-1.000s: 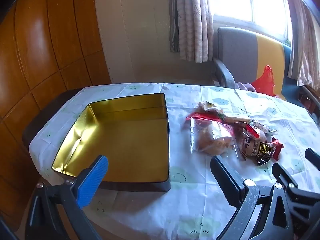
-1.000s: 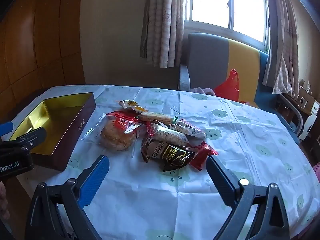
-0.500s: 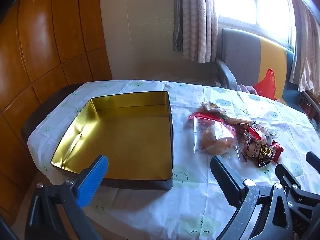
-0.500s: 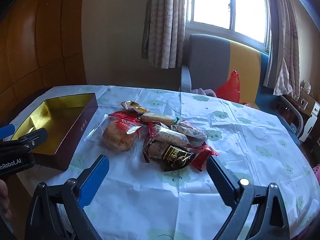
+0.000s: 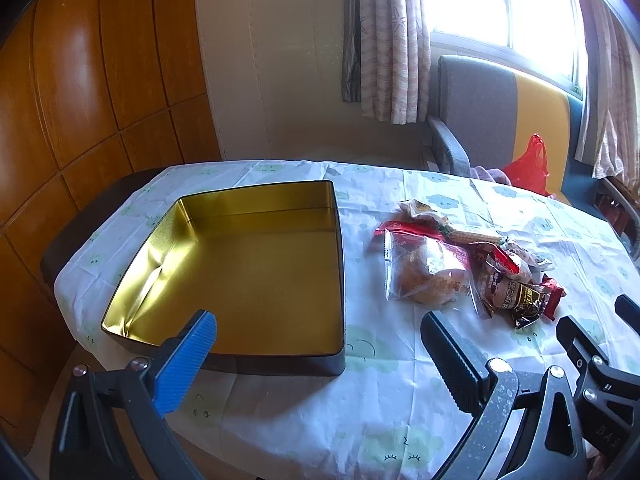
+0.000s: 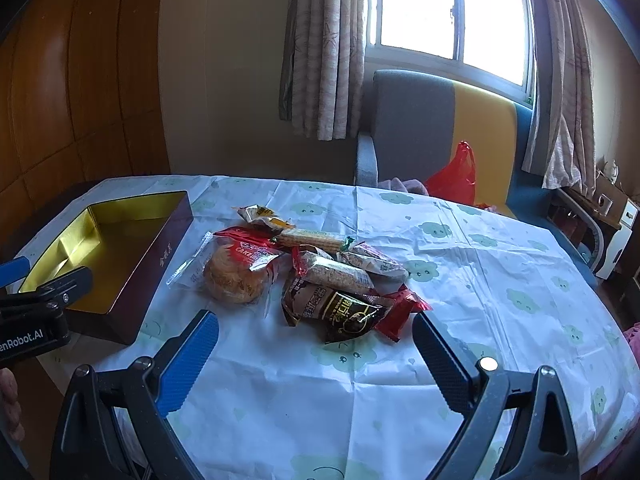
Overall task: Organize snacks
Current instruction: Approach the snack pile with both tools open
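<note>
Looking from left wrist: the left gripper has its blue and black fingers spread wide and holds nothing.
Tin: the square gold-lined metal tin lies open on the cloud-print white tablecloth, just ahead of the blue finger.
Snacks: the pile of wrapped snacks lies right of the tin, apart from it.
Right wrist: the right gripper is also spread, empty, above the tablecloth.
Pile: a round cake in clear wrapper and a dark brown packet lie near its fingers.
</note>
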Demonstrator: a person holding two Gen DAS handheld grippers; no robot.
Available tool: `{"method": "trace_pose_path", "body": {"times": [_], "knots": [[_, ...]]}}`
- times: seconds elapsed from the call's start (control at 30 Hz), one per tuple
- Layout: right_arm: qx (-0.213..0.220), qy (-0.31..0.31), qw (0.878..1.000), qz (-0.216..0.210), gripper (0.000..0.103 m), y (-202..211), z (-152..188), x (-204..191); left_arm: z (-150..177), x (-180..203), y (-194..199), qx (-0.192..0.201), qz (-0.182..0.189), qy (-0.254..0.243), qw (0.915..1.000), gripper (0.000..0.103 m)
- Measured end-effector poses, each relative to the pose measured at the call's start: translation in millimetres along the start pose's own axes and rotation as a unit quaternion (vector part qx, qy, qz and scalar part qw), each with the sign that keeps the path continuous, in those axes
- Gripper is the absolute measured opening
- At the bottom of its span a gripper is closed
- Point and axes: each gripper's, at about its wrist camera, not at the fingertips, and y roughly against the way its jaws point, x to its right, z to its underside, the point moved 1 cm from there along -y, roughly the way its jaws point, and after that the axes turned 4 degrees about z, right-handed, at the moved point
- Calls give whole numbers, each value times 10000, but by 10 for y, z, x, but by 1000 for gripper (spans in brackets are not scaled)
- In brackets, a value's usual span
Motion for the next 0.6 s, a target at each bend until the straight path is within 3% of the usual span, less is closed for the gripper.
{"method": "trace_pose_path", "body": {"times": [0.6], "knots": [[-130, -117, 9998, -30, 99, -121, 101, 108, 5, 152, -2, -41, 125, -265, 9996, 103]]}}
